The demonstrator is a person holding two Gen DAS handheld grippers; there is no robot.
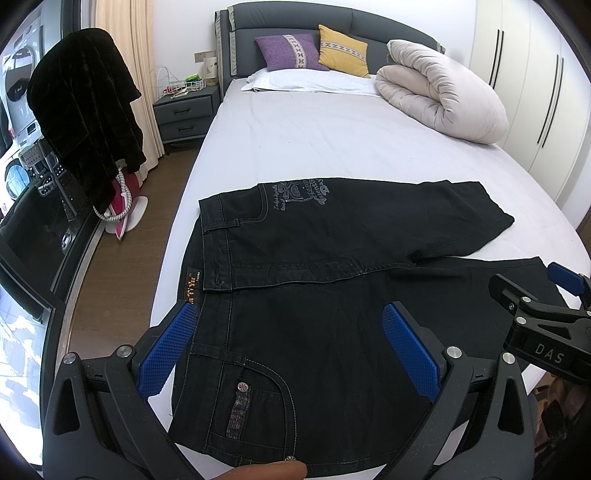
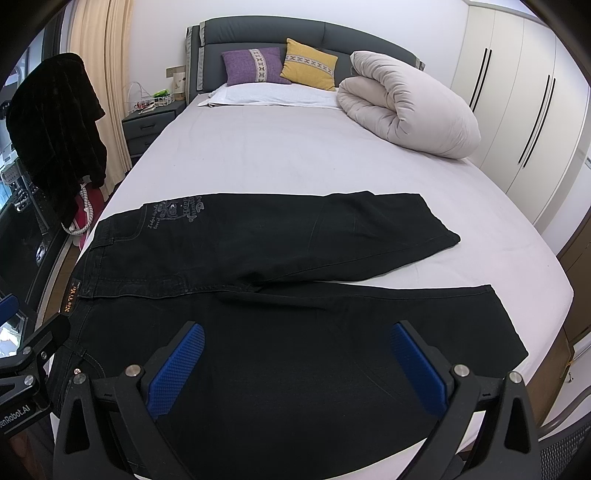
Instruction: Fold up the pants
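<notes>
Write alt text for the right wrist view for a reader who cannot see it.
Black pants lie spread flat across the near end of a white-sheeted bed, waistband to the left, legs splayed to the right. The right gripper hangs open above the nearer leg, holding nothing. Two cushions and a rolled duvet sit by the headboard.

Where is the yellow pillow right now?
The yellow pillow leans on the grey headboard at the bed's far end, between the purple pillow and the rolled duvet.
</notes>
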